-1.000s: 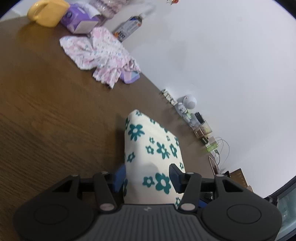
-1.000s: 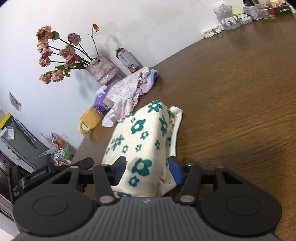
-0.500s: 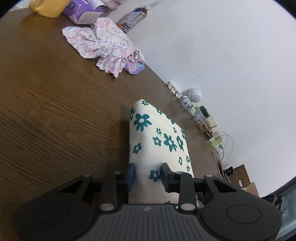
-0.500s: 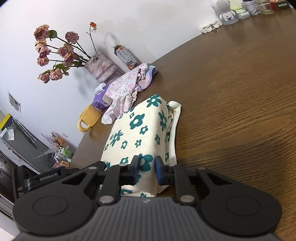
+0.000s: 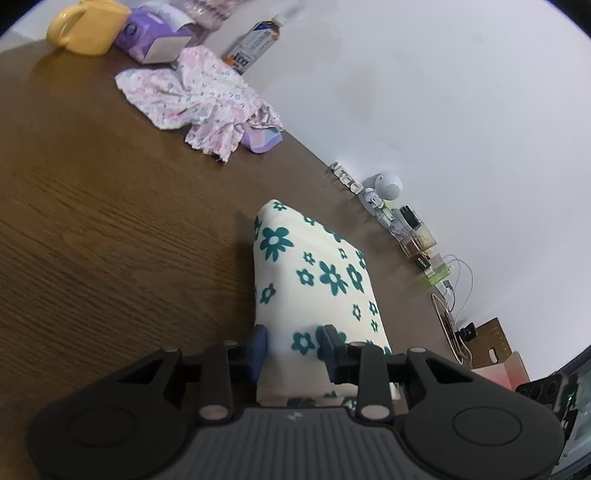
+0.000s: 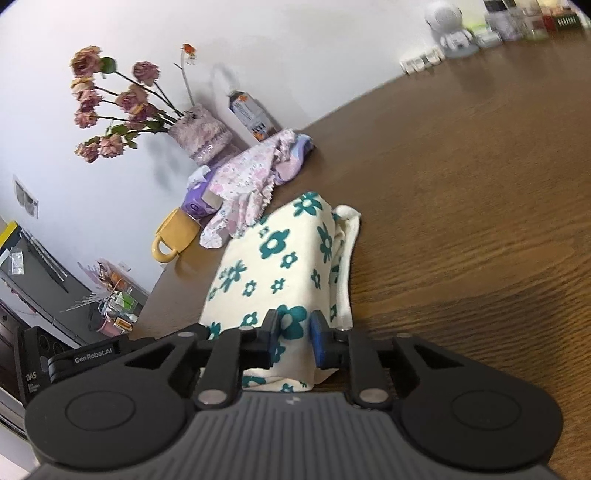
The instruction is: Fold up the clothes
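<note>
A dark wood table [image 5: 92, 221] fills most of the room here, pushed up against a plain white wall [image 5: 424, 92]. On it lies the cloth [image 5: 314, 280], cream with teal flowers, folded into a thick pad, one hemmed edge poking out along its side in the right view [image 6: 347, 229].

Beyond the cloth, toward the wall, a crumpled pink garment [image 5: 199, 99] lies partly over a purple one [image 5: 262, 138]. Just past the pink garment stand a yellow mug [image 5: 85, 26], a purple tissue box [image 5: 151, 40], a drink bottle [image 5: 255, 48] and a vase [image 6: 201, 134] of dried roses. Farther along the wall from the cloth sit a small white robot figure [image 5: 386, 186], some jars and boxes [image 5: 417, 240] and a loop of white cable [image 5: 460, 280].

The left gripper [image 5: 293, 349] comes in low over the near end of the cloth, tilted, its blue pads apart with the cloth bunched between them; the pads press the fabric from either side. The right gripper [image 6: 293, 332] reaches the cloth from the opposite end, jaws drawn close together and pinching a ridge of fabric at a teal flower. Both hold the cloth close to the table; whether it is lifted clear I cannot tell.
</note>
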Tool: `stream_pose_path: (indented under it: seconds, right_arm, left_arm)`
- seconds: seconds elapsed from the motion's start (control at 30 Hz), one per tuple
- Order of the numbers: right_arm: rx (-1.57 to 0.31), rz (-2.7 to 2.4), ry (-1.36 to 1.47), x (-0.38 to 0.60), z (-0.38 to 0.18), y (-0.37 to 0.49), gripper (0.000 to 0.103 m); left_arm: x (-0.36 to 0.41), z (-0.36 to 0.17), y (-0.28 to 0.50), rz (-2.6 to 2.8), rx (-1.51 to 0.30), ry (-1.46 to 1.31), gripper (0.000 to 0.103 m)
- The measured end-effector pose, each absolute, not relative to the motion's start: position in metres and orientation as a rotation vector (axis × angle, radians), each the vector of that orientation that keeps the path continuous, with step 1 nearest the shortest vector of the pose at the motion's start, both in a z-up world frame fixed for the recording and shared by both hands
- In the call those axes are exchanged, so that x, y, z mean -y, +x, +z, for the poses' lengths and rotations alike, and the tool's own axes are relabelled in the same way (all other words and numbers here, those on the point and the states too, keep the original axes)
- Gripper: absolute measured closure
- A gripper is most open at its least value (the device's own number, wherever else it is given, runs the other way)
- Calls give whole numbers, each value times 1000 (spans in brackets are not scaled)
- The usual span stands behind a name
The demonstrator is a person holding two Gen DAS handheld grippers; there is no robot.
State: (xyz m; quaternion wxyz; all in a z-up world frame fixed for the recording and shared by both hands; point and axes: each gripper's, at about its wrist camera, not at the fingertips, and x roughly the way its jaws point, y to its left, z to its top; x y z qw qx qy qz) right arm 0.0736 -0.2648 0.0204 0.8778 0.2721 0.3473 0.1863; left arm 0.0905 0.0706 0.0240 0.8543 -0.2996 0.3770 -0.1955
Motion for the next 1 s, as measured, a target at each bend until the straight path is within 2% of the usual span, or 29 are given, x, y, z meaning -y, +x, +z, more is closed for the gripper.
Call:
stream_pose_path:
  seconds: [0.27,0.3,0.47,0.73,0.8,0.83,0.93,1.0]
  right_arm:
    - [-734,393,549,264,22,66,80]
    - [-740,390,549,263,21,66,80]
    - [-747,378,570,263,15,66,91]
    - [-714,357,507,254,18,61,94]
    - [-714,356,494,253,19,60,92]
    - [-716,356,489,253,20,59,87]
    - [-714,367,481,254,23,55,79]
    - [-714,369,478,254,23,52,78]
  left_arm:
    - [-73,18,85,-403,-834,-659,74]
    - [-74,17,85,-407,-834,-667,76]
    - [-76,13,84,-413,-821,-690,84]
    - [-71,17,80,-392,-805,-657,87]
    - [-71,19,79,-392,-807,-644,85]
    - [-72,19,78,-394,-811,-646,82]
    - [-75,21,75,-398,-822,-653,77]
    - [-76,20,73,-404,-836,-662,76]
